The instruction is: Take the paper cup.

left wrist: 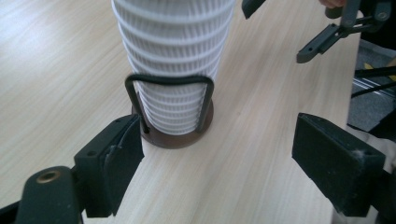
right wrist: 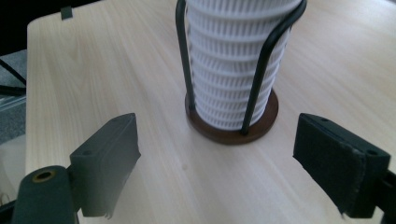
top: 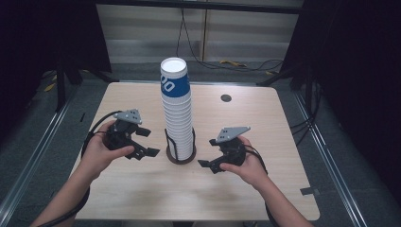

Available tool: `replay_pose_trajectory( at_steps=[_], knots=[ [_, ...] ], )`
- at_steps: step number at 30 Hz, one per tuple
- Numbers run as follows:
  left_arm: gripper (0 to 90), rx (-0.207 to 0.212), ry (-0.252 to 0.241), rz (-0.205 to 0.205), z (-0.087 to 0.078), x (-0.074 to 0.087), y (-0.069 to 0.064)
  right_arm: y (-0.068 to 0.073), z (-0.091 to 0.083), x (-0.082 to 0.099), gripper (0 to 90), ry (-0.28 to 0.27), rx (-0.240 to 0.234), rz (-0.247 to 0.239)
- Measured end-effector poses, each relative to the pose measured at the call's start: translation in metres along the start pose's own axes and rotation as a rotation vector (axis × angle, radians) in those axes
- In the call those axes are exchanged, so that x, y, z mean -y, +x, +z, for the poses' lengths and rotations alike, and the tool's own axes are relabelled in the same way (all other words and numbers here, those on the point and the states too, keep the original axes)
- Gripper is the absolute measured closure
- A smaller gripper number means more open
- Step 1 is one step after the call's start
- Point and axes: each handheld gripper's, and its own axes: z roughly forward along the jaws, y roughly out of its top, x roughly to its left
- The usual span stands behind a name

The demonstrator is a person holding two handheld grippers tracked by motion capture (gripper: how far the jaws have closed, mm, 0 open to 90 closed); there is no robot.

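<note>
A tall stack of white ribbed paper cups (top: pixel 178 113), its top cup blue and white, stands in a holder with a round brown base (top: pixel 181 157) and black wire loops at the middle of the table. My left gripper (top: pixel 149 142) hovers just left of the holder, jaws open and empty. In the left gripper view the left gripper (left wrist: pixel 224 158) faces the base (left wrist: pixel 175 137) and the stack (left wrist: pixel 175 60). My right gripper (top: pixel 209 152) is held just right of the holder, open and empty. In the right gripper view the right gripper (right wrist: pixel 224 163) frames the base (right wrist: pixel 229 133).
The light wooden table (top: pixel 265 142) has a dark round grommet (top: pixel 226 98) at the back right and a strip of tape (top: pixel 309 191) at its right front edge. Cables (top: pixel 236 64) lie on the floor behind it. The right gripper (left wrist: pixel 322 39) shows far off in the left gripper view.
</note>
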Motion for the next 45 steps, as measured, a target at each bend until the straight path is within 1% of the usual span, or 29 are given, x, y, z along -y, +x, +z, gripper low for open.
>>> replay_pose_trajectory(
  at_steps=[1,2,3,4,5,6,8,9,10,12,14,15,16,18,20,21,23,26,28,30,31,33,34,35,38,39,41,43,45],
  knots=[
    [16.1,0.0,0.0,0.0,0.0,0.0,0.0,-0.001,-0.002,-0.004,13.6,-0.006,-0.001,0.004],
    [16.2,0.0,0.001,0.007,-0.006,-0.01,0.0,-0.001,-0.004,-0.008,13.6,-0.009,0.004,0.005],
    [16.1,0.0,0.001,0.007,-0.006,-0.01,0.0,-0.002,-0.006,-0.012,13.6,-0.014,0.01,-0.001],
    [16.1,0.001,0.009,0.015,-0.012,-0.02,0.002,-0.003,-0.008,-0.017,13.6,-0.018,0.009,0.0],
    [16.1,0.001,0.018,0.012,-0.015,-0.024,0.002,-0.003,-0.009,-0.02,13.6,-0.019,0.009,-0.002],
    [16.1,0.006,0.02,0.025,-0.018,-0.028,0.003,-0.004,-0.01,-0.024,13.6,-0.021,0.009,-0.002],
    [16.1,0.009,0.013,0.022,-0.024,-0.037,0.004,-0.005,-0.012,-0.029,13.4,-0.027,0.012,-0.002],
    [16.1,0.009,0.013,0.022,-0.024,-0.037,0.004,-0.005,-0.012,-0.029,13.4,-0.027,0.012,-0.002],
    [16.1,-0.008,0.026,0.033,-0.029,-0.046,0.005,-0.006,-0.013,-0.034,13.4,-0.037,0.008,-0.002],
    [16.1,-0.016,0.032,0.039,-0.034,-0.055,0.006,-0.007,-0.013,-0.04,13.2,-0.04,0.01,-0.009],
    [16.0,-0.037,0.041,0.041,-0.037,-0.065,0.006,-0.008,-0.013,-0.045,13.2,-0.052,0.006,-0.008],
    [16.0,-0.044,0.044,0.059,-0.039,-0.07,0.007,-0.008,-0.013,-0.048,13.2,-0.058,0.006,-0.006],
    [16.0,-0.049,0.045,0.054,-0.04,-0.074,0.008,-0.008,-0.014,-0.051,13.2,-0.06,0.003,-0.005],
    [15.9,-0.044,0.047,0.055,-0.041,-0.082,0.009,-0.008,-0.013,-0.057,13.2,-0.066,-0.003,-0.01],
    [16.0,-0.045,0.065,0.061,-0.041,-0.088,0.01,-0.008,-0.012,-0.062,13.2,-0.07,-0.005,-0.015],
    [16.0,-0.048,0.065,0.064,-0.041,-0.091,0.009,-0.008,-0.012,-0.065,13.2,-0.071,-0.006,-0.015],
    [16.0,-0.037,0.059,0.071,-0.043,-0.097,0.009,-0.009,-0.012,-0.07,13.2,-0.081,-0.01,-0.016],
    [16.0,-0.047,0.055,0.087,-0.046,-0.104,0.007,-0.01,-0.014,-0.078,13.0,-0.097,-0.011,-0.011],
    [15.9,-0.049,0.038,0.086,-0.048,-0.109,0.006,-0.01,-0.016,-0.083,12.9,-0.105,0.001,-0.018],
    [16.0,-0.059,0.027,0.091,-0.051,-0.115,0.005,-0.012,-0.018,-0.088,12.7,-0.106,0.001,-0.02],
    [15.9,-0.06,0.024,0.096,-0.052,-0.117,0.005,-0.012,-0.019,-0.089,12.7,-0.108,0.004,-0.023],
    [16.0,-0.057,0.011,0.093,-0.052,-0.121,0.004,-0.013,-0.021,-0.093,12.7,-0.119,0.006,-0.022],
    [15.9,-0.05,0.006,0.094,-0.052,-0.123,0.004,-0.014,-0.022,-0.094,12.7,-0.122,0.0,-0.016],
    [15.9,-0.05,0.005,0.099,-0.051,-0.125,0.003,-0.014,-0.022,-0.096,12.7,-0.12,0.005,-0.015],
    [15.9,-0.044,0.0,0.112,-0.048,-0.129,0.002,-0.014,-0.024,-0.1,12.7,-0.128,0.002,-0.021],
    [15.9,-0.044,-0.007,0.11,-0.046,-0.129,0.002,-0.014,-0.024,-0.102,12.7,-0.132,0.002,-0.023],
    [15.5,-0.053,-0.02,0.12,-0.044,-0.131,0.002,-0.015,-0.023,-0.104,12.7,-0.145,-0.005,-0.021],
    [15.8,-0.046,-0.037,0.116,-0.042,-0.133,0.003,-0.014,-0.023,-0.107,12.6,-0.152,-0.007,-0.035],
    [15.9,-0.051,-0.047,0.118,-0.041,-0.134,0.004,-0.014,-0.023,-0.11,12.7,-0.164,-0.003,-0.043]
  ],
)
